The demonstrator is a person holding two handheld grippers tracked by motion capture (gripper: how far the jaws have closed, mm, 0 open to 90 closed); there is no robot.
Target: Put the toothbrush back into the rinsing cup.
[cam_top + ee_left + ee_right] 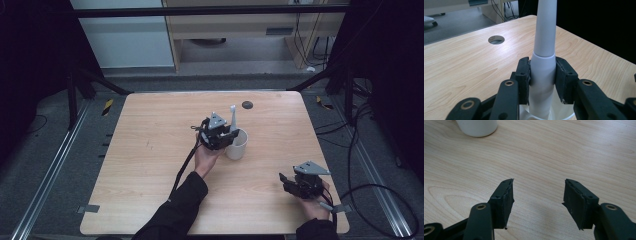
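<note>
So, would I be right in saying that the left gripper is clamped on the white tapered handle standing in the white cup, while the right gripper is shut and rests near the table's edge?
Not quite: the right gripper is open, its jaws standing wide apart over bare wood with nothing between them, as the right gripper view shows. The rest holds: the left gripper is clamped on the white tapered handle standing in the white cup, and the right one sits near the table edge.
</note>
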